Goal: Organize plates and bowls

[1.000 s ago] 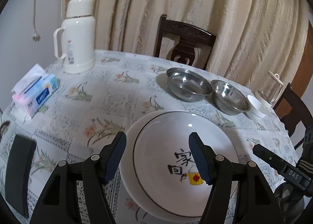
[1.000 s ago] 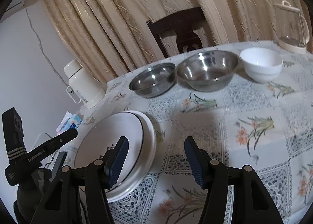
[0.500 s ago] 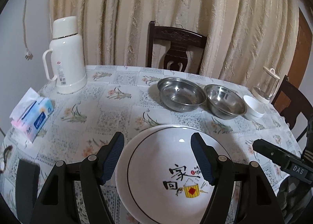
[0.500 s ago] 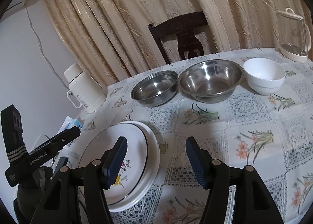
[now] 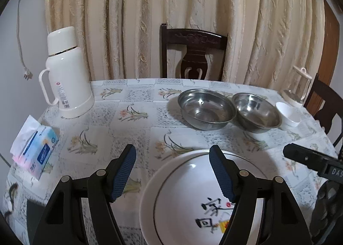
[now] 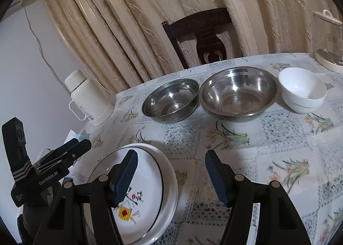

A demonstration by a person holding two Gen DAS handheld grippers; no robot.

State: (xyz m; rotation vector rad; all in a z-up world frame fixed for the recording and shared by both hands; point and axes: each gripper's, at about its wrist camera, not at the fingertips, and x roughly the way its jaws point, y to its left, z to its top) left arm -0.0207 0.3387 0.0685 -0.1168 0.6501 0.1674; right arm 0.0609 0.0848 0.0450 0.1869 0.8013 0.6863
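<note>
Bare tablecloth (image 6: 268, 155) before steel bowls (image 6: 238, 90)

White plate (image 5: 182, 197), black ring, red-yellow motif; silver bowls (image 6: 238, 90); floral tablecloth (image 6: 278, 138); cream flask (image 5: 66, 73).

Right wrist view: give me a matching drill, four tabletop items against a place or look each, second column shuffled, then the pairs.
Items
1. white painted plate
2. smaller steel bowl
3. small white ceramic bowl
4. cream thermos flask

Descriptions
A. far left of the table, by the curtain
B. right end of the bowl row
C. near edge, black characters and a red-yellow motif
D. left of the bigger steel bowl, rims close together

Pairs: 1-C, 2-D, 3-B, 4-A
</note>
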